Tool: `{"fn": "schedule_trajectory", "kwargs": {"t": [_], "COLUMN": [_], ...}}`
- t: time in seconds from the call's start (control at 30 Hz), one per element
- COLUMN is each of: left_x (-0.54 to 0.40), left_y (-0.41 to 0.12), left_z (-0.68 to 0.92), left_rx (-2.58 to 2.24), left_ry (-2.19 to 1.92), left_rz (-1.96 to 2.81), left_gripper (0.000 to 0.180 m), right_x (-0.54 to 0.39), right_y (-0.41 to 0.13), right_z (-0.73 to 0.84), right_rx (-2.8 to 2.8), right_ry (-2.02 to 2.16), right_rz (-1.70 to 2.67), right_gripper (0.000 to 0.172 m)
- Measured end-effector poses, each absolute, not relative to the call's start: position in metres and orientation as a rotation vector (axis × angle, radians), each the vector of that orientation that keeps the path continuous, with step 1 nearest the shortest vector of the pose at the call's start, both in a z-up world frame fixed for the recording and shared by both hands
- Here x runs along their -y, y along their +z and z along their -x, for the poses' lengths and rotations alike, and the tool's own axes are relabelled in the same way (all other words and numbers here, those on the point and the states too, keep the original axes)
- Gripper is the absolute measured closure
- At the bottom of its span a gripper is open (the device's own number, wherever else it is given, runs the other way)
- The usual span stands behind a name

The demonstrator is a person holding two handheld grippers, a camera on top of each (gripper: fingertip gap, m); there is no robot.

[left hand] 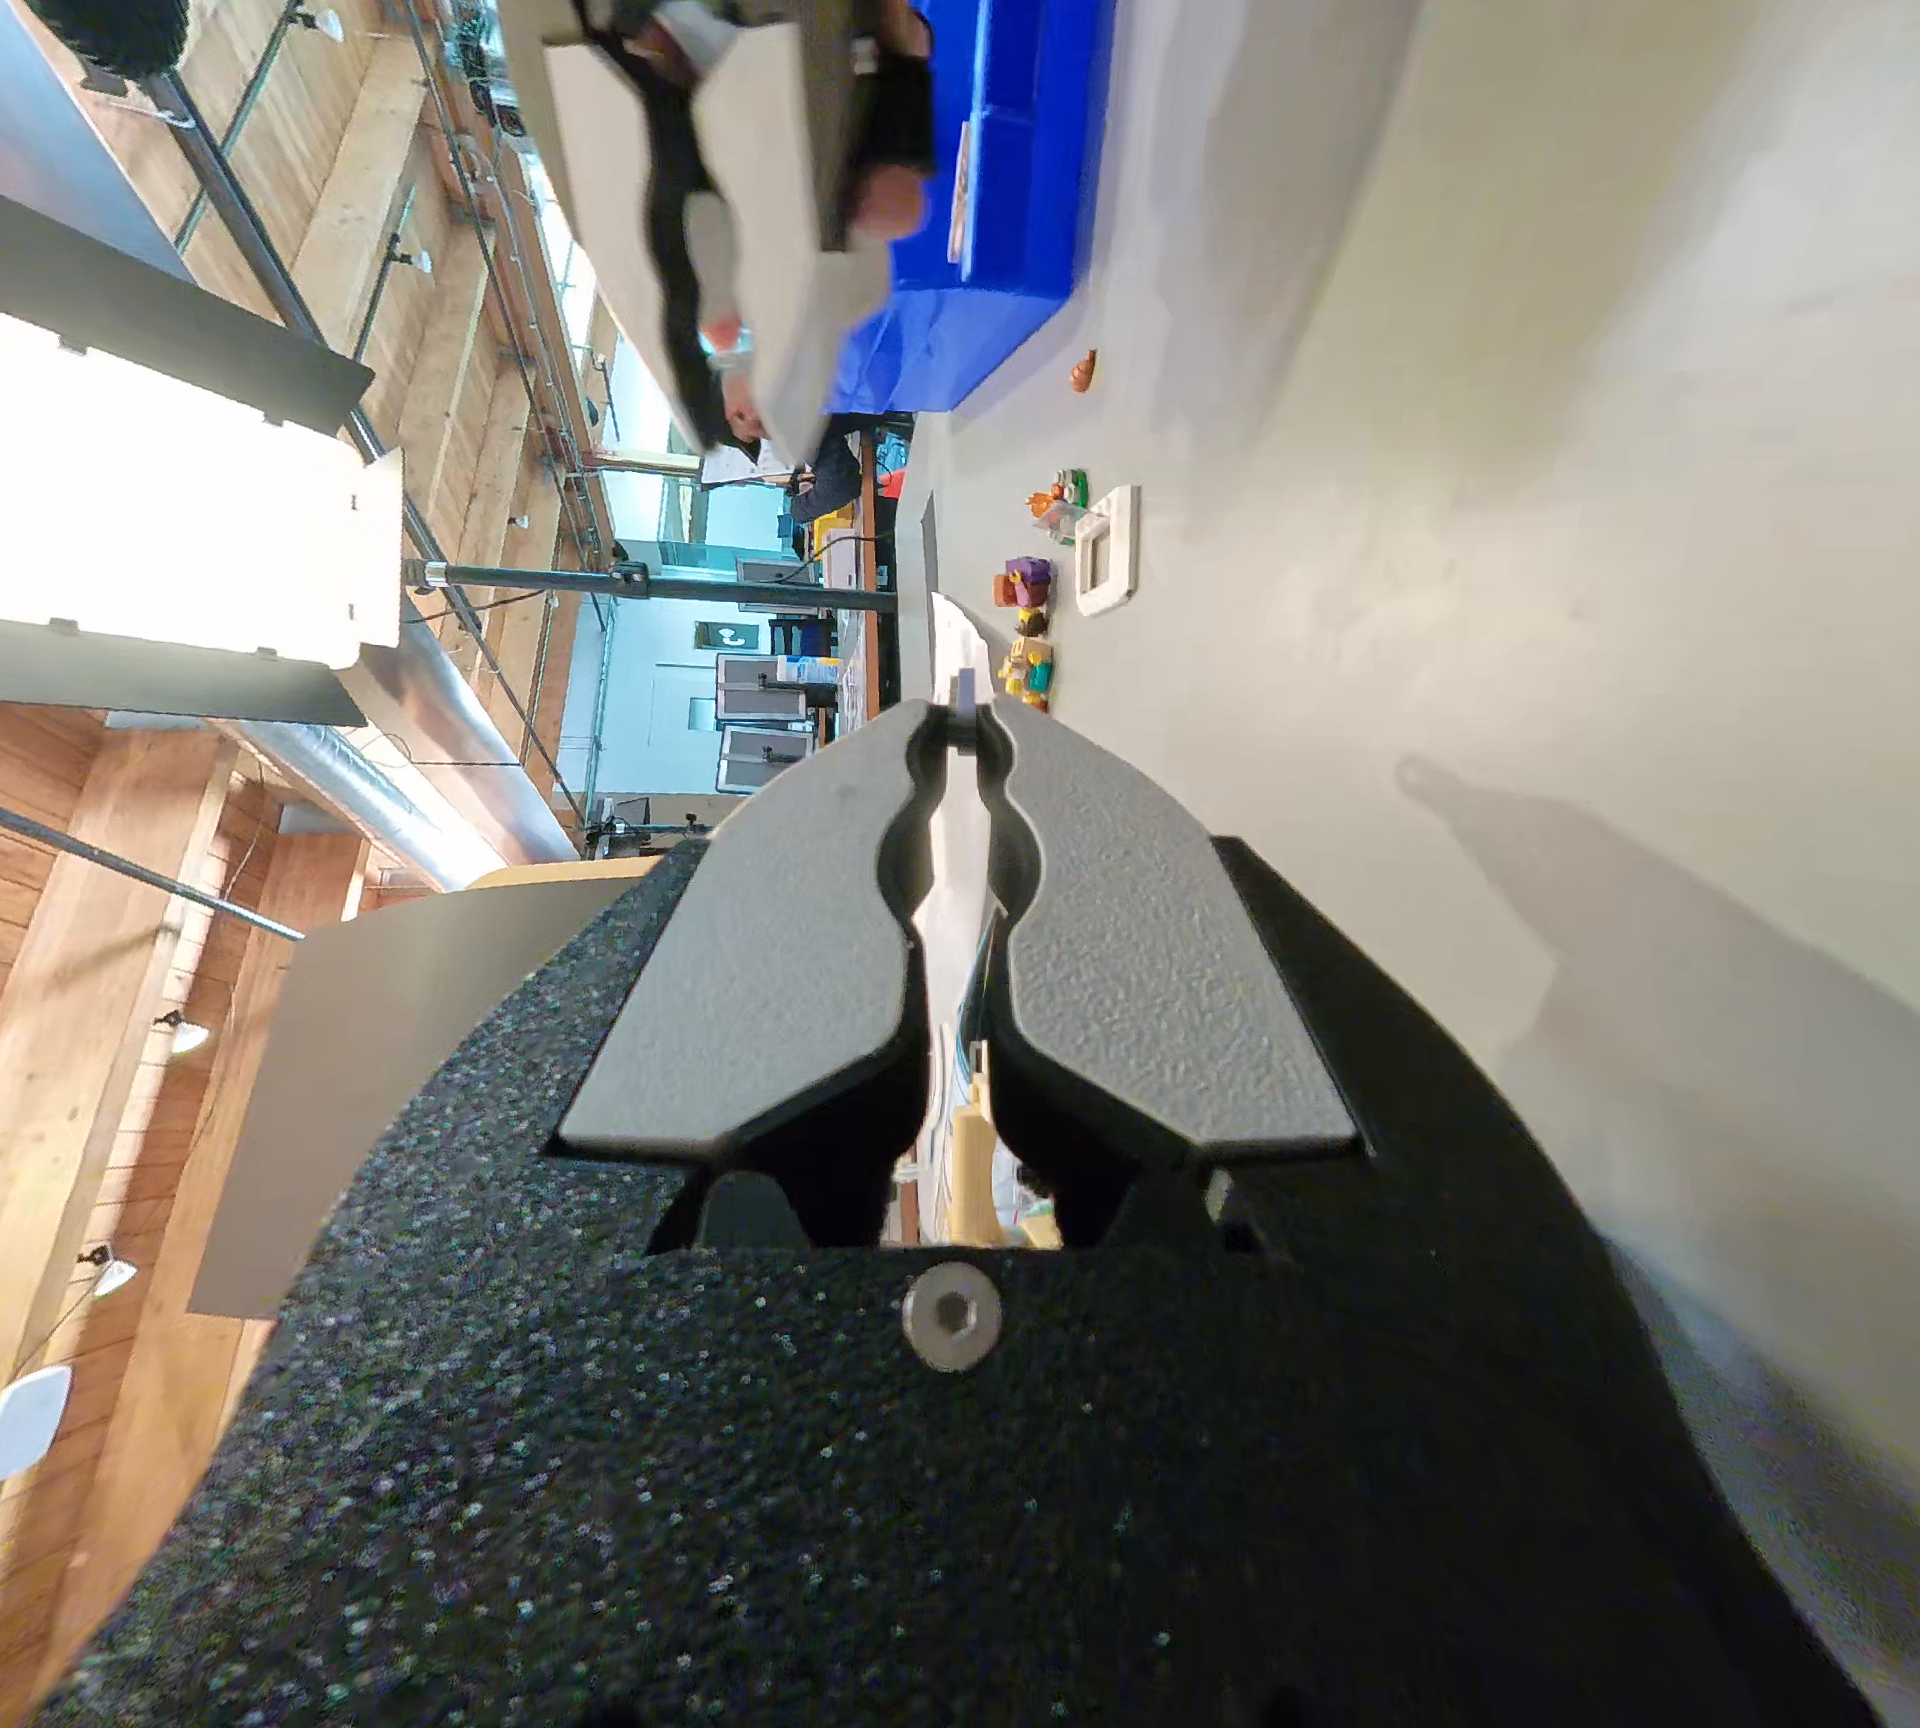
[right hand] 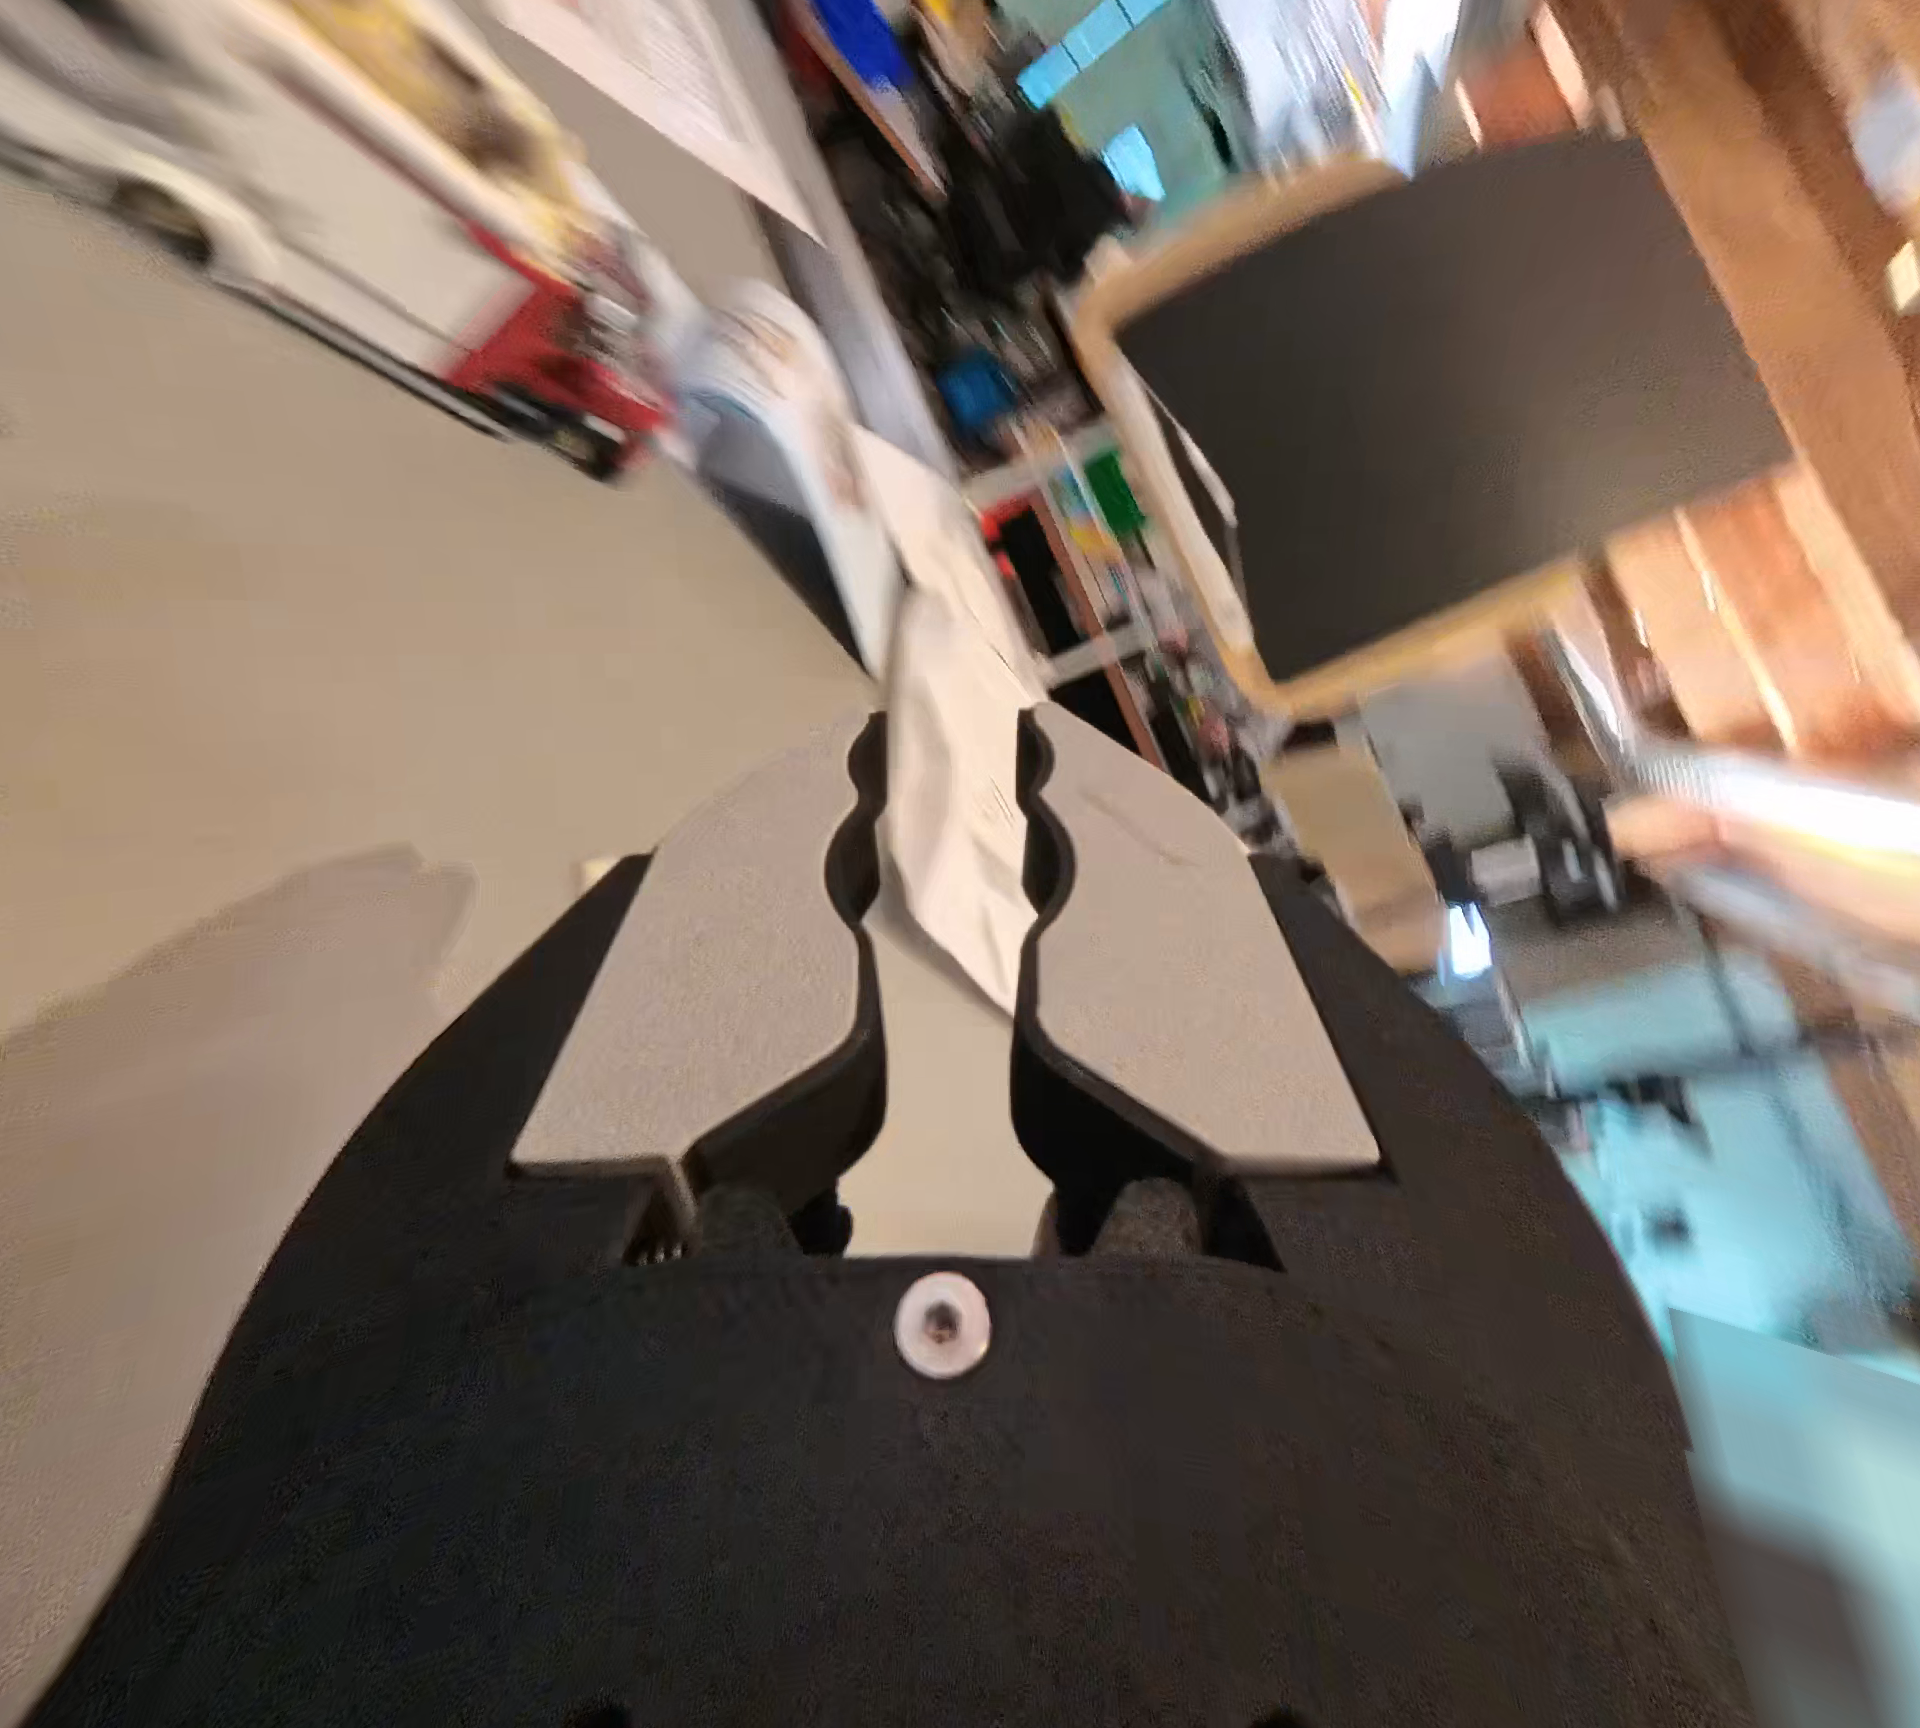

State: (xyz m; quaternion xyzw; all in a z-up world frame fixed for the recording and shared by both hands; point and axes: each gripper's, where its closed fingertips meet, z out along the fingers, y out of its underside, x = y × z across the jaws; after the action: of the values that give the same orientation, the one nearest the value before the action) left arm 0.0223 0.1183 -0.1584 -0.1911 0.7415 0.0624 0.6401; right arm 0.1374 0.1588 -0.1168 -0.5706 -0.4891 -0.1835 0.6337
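Note:
My left gripper [left hand: 966, 722] is shut on a small flat pale lilac piece [left hand: 968, 691], which sticks out a little past the fingertips. It is held above the grey table [left hand: 1455, 431], near a group of small toy figures and bricks [left hand: 1029, 629]. A white paper sheet [left hand: 961, 639] lies beyond the tips. My right gripper [right hand: 956, 733] has its jaws apart, with no thing pressed between the pads. A white sheet [right hand: 956, 805] shows through the gap. The right wrist view is blurred. The right gripper also shows in the left wrist view [left hand: 738, 421], raised in front of a blue bin [left hand: 997, 120].
A white square frame piece [left hand: 1107, 551] and a small orange-brown piece [left hand: 1084, 372] lie on the table. Printed boxes [right hand: 364, 68] stand along the table's far side. A dark chair [right hand: 1455, 431] stands off the table edge. Tip to tip, the grippers are about 15 centimetres apart.

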Motion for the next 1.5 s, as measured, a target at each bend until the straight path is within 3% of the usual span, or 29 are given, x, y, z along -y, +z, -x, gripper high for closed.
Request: {"fn": "schedule_trajectory", "kwargs": {"t": [0.33,0.43,0.53,0.63,0.73,0.87,1.07,1.2,1.5], "left_x": [-0.104,-0.100,-0.101,-0.108,-0.117,-0.127,-0.134,-0.144,-0.233], "left_y": [-0.154,-0.157,-0.154,-0.145,-0.136,-0.132,-0.120,-0.104,-0.080], "left_z": [-0.029,-0.031,-0.032,-0.030,-0.025,-0.022,-0.016,-0.006,0.072], "left_rx": [-1.649,-1.662,-1.635,-1.573,-1.507,-1.479,-1.440,-1.390,-1.168], "left_ry": [0.062,0.028,-0.006,-0.028,-0.009,0.021,-0.026,-0.078,-0.233], "left_rz": [0.406,0.407,0.430,0.476,0.513,0.558,0.612,0.671,1.082], "left_gripper": [0.175,0.175,0.175,0.163,0.153,0.152,0.152,0.151,0.147], "right_x": [-0.116,-0.121,-0.122,-0.131,-0.158,-0.187,-0.177,-0.184,-0.193], "right_y": [-0.170,-0.164,-0.159,-0.151,-0.126,-0.082,-0.094,-0.100,-0.145], "right_z": [-0.027,-0.027,-0.029,-0.043,-0.091,-0.233,-0.365,-0.333,-0.205], "right_rx": [1.402,1.351,1.325,1.271,1.119,0.692,0.320,0.427,0.833], "right_ry": [-0.320,-0.364,-0.337,-0.401,-0.612,-0.901,-0.934,-0.897,-0.724], "right_rz": [1.074,1.061,1.067,1.096,1.151,1.368,1.660,1.655,1.596], "right_gripper": [0.141,0.165,0.167,0.167,0.167,0.168,0.158,0.147,0.149]}}
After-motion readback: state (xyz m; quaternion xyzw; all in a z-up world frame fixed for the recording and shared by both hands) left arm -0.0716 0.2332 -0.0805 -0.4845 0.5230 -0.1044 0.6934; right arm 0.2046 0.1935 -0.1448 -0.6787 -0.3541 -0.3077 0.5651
